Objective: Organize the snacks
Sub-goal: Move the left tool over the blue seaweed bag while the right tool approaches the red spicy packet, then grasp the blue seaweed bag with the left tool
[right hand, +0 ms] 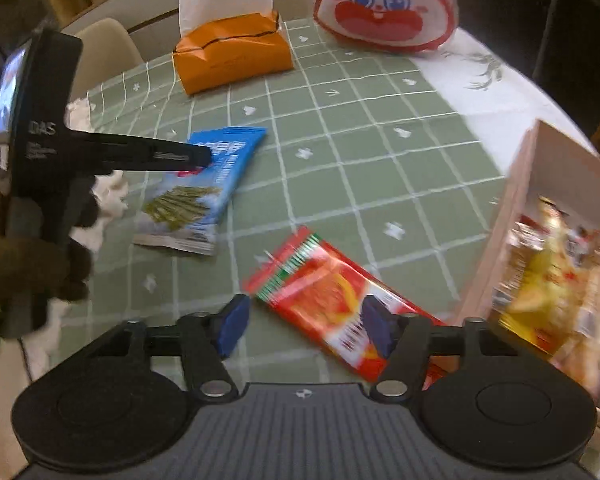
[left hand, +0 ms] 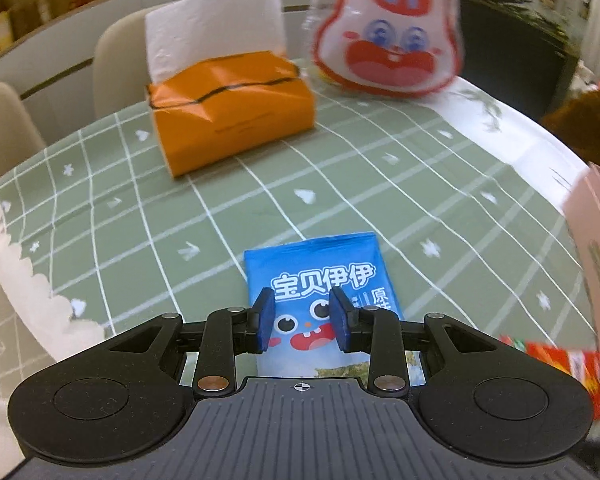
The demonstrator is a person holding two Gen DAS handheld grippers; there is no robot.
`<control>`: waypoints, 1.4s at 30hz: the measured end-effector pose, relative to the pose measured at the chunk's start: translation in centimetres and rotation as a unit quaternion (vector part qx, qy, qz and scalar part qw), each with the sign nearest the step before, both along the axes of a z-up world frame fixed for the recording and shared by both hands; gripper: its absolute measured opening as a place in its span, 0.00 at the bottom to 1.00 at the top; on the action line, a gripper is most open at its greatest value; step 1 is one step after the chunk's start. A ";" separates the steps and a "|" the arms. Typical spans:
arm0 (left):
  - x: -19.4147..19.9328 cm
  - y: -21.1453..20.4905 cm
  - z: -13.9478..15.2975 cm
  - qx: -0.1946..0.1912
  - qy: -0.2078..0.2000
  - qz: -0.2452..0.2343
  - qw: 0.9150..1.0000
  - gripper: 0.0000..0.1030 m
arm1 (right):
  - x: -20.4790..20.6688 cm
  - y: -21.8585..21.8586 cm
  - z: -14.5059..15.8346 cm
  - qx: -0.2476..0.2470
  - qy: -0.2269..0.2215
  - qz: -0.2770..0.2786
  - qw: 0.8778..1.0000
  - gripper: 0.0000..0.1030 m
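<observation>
L gripper (left hand: 302, 322): fingers apart, straddling blue packet (left hand: 320, 280); long axis runs fwd.
R gripper (right hand: 304, 326): fingers wide apart, empty, over red packet (right hand: 332, 304), box (right hand: 512, 216) just right.

The flat blue foil snack packet with a cartoon monster face (left hand: 320, 280) bears white characters reading "宝贝伊伊", with "原" just below at the right. The black plastic body of the left gripper (right hand: 40, 132) shows pale letters resembling "DAS"; the smaller print beneath them is too blurred to read.
</observation>
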State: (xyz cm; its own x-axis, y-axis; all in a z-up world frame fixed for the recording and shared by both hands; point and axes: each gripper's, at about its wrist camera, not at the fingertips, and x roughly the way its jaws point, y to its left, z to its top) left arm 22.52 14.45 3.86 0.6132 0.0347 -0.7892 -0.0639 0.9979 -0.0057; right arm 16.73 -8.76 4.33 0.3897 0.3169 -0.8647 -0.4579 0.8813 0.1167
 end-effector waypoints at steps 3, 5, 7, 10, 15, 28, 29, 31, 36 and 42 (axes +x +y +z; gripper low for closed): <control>-1.3 -0.5 0.1 -0.020 0.002 -0.013 1.000 0.33 | -0.6 -1.1 -0.6 -0.024 -0.015 0.005 1.000 0.69; -1.9 -0.8 0.1 -0.028 0.002 -0.017 0.999 0.33 | -0.7 -0.7 -0.9 -0.045 -0.026 0.014 0.999 0.69; -2.4 -1.1 0.2 -0.032 0.002 -0.018 0.999 0.33 | -0.4 0.0 -1.2 -0.060 -0.037 0.014 0.997 0.69; -2.9 -1.3 0.2 -0.036 0.004 -0.022 0.999 0.33 | 0.5 1.0 -1.7 -0.081 -0.057 0.010 0.995 0.71; -4.0 -0.9 0.3 -0.048 0.010 -0.012 0.999 0.34 | 1.6 3.2 -1.8 -0.091 -0.079 0.017 0.993 0.72; -8.1 -0.8 0.7 -0.083 0.019 0.001 0.996 0.33 | 0.8 3.9 -1.7 -0.062 -0.041 0.010 0.997 0.48; -8.3 -1.0 0.7 -0.085 0.020 -0.002 0.996 0.33 | 0.6 3.2 -1.4 -0.050 -0.029 -0.002 0.998 0.47; -8.6 -1.8 0.6 -0.092 0.021 -0.013 0.995 0.33 | 0.1 1.0 -1.0 -0.012 0.004 -0.026 1.000 0.43; -9.3 -5.0 0.8 -0.106 0.019 -0.059 0.992 0.33 | -2.3 -3.8 -1.6 0.054 0.051 -0.074 0.994 0.36; -9.4 -7.1 1.0 -0.169 0.033 -0.093 0.981 0.31 | -3.7 -7.0 -0.9 0.065 0.027 -0.100 0.992 0.36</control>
State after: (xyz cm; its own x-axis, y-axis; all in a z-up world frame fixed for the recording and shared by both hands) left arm 13.13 7.32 4.90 0.5310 -0.3434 -0.7747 0.1079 0.9342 -0.3401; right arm 13.02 -15.74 3.42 0.4113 0.3485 -0.8423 -0.2651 0.9298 0.2552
